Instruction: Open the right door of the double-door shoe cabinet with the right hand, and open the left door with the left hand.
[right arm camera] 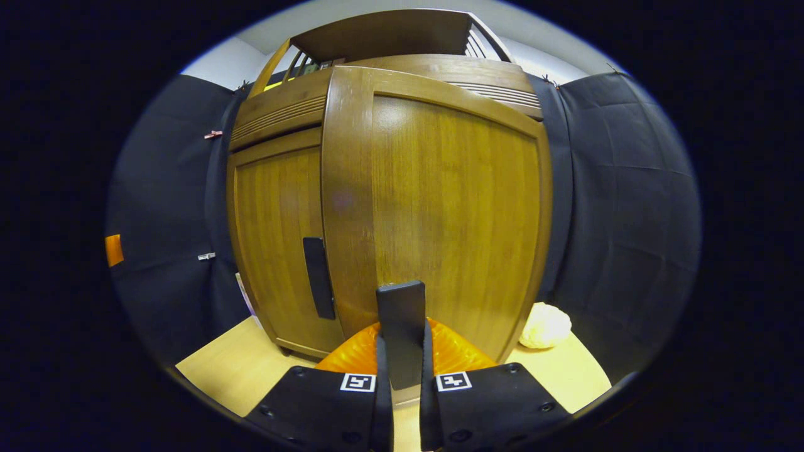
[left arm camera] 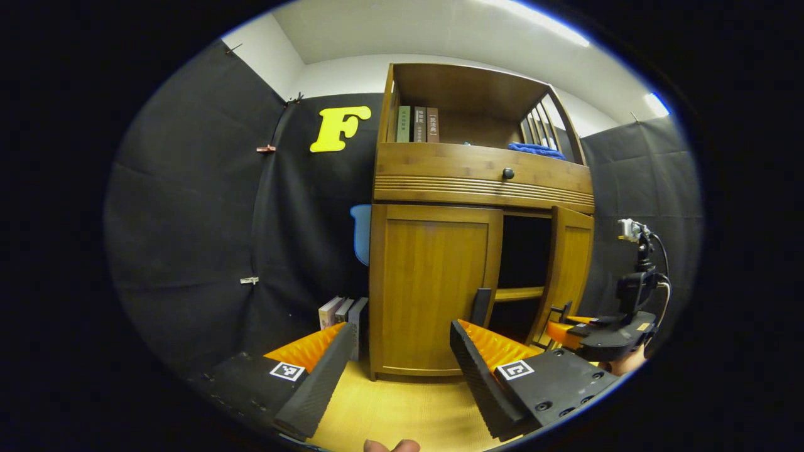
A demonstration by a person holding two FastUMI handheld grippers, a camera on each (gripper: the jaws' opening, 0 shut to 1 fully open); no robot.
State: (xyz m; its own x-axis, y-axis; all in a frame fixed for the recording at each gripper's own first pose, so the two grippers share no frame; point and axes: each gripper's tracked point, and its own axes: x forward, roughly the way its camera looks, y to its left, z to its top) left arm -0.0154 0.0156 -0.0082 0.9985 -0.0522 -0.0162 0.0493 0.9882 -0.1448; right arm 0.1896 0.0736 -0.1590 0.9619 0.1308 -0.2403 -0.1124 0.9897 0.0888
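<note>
Shoe cabinet (left arm camera: pixel 440 182): wooden, double-door, standing on the counter (left arm camera: pixel 389 408) against the booth wall.
Right door (right arm camera: pixel 452 213): swung partly open, dark interior and a shelf showing. Right gripper (right arm camera: pixel 402 361) has its fingers clamped on the door's dark handle (right arm camera: pixel 401 314), the hold that swings the door outward.
Left door (left arm camera: pixel 433 282): shut; its handle (left arm camera: pixel 482 306) sits at the inner edge.
Left gripper (left arm camera: pixel 399 351): fingers spread wide, holding nothing, aimed toward that handle, apparently lined up to take it next.
</note>
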